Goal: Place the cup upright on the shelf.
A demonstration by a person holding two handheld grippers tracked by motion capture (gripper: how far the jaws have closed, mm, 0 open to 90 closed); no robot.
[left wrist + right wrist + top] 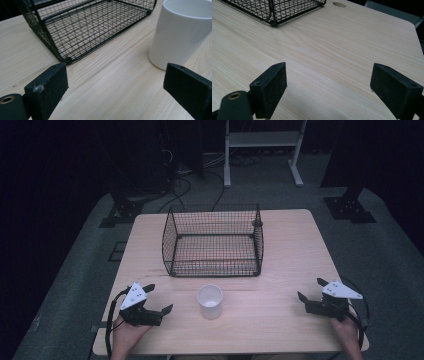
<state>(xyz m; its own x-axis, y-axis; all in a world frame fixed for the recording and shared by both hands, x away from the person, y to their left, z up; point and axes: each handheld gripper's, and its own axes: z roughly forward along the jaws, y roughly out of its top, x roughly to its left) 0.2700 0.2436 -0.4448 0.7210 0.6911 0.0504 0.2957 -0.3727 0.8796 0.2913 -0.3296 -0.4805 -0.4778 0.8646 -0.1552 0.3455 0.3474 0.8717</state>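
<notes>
1. White cup (210,301) upright on table (280,320), just in front of wire basket (213,241), btwn both grippers.
2. Left gripper (159,299) nearer; cup lies to its right, jaws spread, empty.
3. Right gripper (311,290) well apart, jaws also spread, empty.

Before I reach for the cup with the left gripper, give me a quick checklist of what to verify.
1. Left gripper open: ok, jaws wide apart.
2. White cup upright on the table: ok.
3. Path to the cup clear: ok, bare wood between.
4. Wire basket empty: ok, nothing inside.
5. Right gripper out of the way: ok, open, far side of the table.
6. Cup empty: cannot tell.
</notes>
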